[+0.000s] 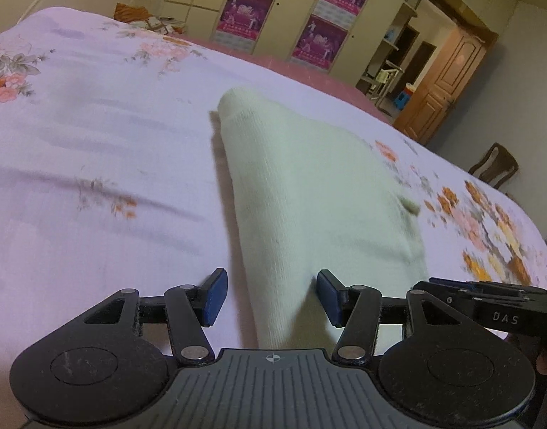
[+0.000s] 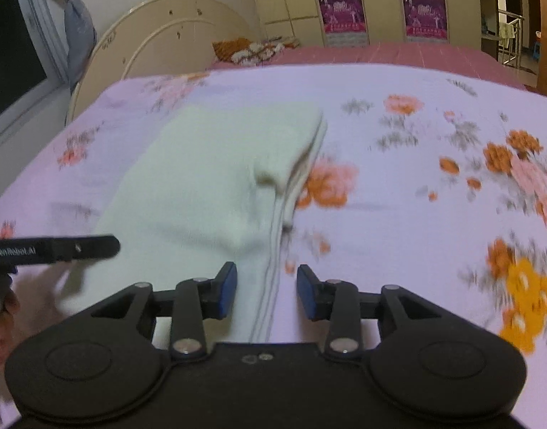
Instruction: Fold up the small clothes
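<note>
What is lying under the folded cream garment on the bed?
The cream garment rests directly on the floral bedsheet, which shows all around it. At its right edge, stacked folded layers are visible. Whether anything is tucked between them or beneath cannot be seen.

Pale cream garment (image 1: 309, 186), folded, flat on bedsheet (image 1: 94, 125)

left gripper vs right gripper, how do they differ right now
The left gripper has its blue pads wider apart than the right gripper. The left one straddles the pale green garment's left side; the right one straddles its layered right edge. Both stand open, pads not pressing the cloth, above the floral bedsheet.
</note>
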{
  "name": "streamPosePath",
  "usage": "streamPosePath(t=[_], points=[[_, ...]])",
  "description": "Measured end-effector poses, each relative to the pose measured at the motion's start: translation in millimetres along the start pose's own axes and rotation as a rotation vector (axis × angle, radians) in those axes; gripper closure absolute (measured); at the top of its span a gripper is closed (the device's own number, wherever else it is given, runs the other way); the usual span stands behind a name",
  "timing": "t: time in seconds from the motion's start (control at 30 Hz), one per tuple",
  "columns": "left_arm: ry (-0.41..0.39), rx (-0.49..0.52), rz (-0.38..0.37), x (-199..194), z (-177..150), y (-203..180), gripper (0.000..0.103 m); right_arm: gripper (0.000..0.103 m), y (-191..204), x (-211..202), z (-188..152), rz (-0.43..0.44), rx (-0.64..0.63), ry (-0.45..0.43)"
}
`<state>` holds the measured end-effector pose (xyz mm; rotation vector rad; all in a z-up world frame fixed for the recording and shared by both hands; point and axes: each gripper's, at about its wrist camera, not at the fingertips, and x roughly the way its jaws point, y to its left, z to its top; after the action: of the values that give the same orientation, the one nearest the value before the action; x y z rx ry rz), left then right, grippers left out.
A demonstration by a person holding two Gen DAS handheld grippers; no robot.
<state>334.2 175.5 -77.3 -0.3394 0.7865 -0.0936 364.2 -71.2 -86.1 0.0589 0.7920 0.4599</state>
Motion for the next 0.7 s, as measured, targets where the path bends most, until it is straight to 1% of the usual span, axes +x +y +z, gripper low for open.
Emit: streamPosePath(t=[0.1, 0.13, 0.17, 0.2, 0.27, 0.33, 0.37, 0.43, 0.5, 0.6, 0.7], points=[[0.005, 0.017, 0.014, -8.2, -9.8, -4.3, 0.048, 0.066, -2.1, -9.3, -11.3, -0.001, 0.022, -0.001], [0.005, 0.020, 0.020, -10.5, -12.8, -5.5, 0.046, 0.064, -2.2, -11.8, -13.8, -0.002, 0.026, -0.001], [0.006, 0.025, 0.031, -13.0, -16.2, -7.4, 0.040, 0.062, -1.9, -13.6, -16.0, -0.006, 0.029, 0.001], [0.002, 0.033, 0.048, -15.5, -19.5, -10.4, 0.031, 0.059, -1.8, -15.5, -18.3, -0.012, 0.031, 0.004], [-0.002, 0.067, 0.100, -20.3, -28.4, -18.8, 0.021, 0.053, -1.5, -18.7, -21.0, -0.016, 0.038, 0.010], [-0.002, 0.100, 0.132, -25.4, -36.7, -26.4, 0.017, 0.051, -0.9, -24.9, -24.8, -0.020, 0.045, 0.017], [-0.001, 0.101, 0.139, -29.2, -40.7, -28.9, 0.013, 0.047, -0.3, -29.4, -26.6, -0.021, 0.047, 0.016], [-0.003, 0.097, 0.153, -39.9, -47.7, -33.1, 0.011, 0.043, 1.3, -39.0, -30.2, -0.027, 0.046, 0.008], [-0.015, 0.089, 0.158, -55.1, -55.0, -38.2, 0.004, 0.041, 4.0, -53.9, -35.3, -0.030, 0.046, -0.007], [-0.037, 0.102, 0.180, -80.2, -64.4, -50.0, 0.000, 0.034, 8.3, -78.0, -42.5, -0.025, 0.060, -0.029], [-0.063, 0.113, 0.184, -106.7, -68.9, -61.4, 0.000, 0.026, 15.5, -102.9, -49.9, -0.025, 0.070, -0.045]])
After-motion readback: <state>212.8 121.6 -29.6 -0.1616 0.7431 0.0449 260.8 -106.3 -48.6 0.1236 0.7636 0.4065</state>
